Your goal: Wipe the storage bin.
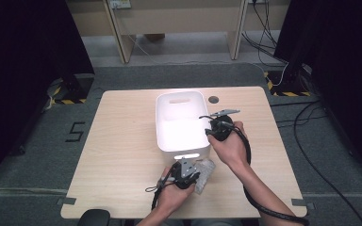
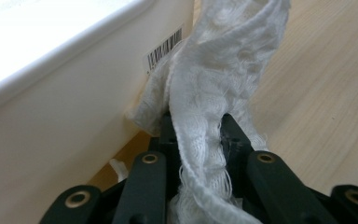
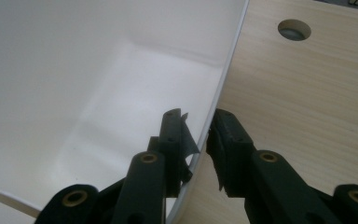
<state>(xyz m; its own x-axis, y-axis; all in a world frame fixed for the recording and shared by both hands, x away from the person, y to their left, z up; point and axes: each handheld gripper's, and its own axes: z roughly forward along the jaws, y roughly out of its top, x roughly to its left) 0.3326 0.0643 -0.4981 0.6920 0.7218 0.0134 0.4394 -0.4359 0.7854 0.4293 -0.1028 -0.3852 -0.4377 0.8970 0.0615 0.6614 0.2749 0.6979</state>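
A white plastic bin stands on the middle of the wooden table. My left gripper sits just in front of the bin's near wall, shut on a white frayed cloth that rises between its jaws and leans against that wall. From above, the cloth bunches beside the bin's near right corner. My right gripper straddles the bin's right wall, one jaw inside and one outside. In the right gripper view a thin gap shows on each side of the rim, so the pads do not press on it.
A round cable hole lies in the table behind the bin's far right corner, also ahead of my right gripper. A barcode label is stuck on the bin's near wall. Bare tabletop spreads left of the bin.
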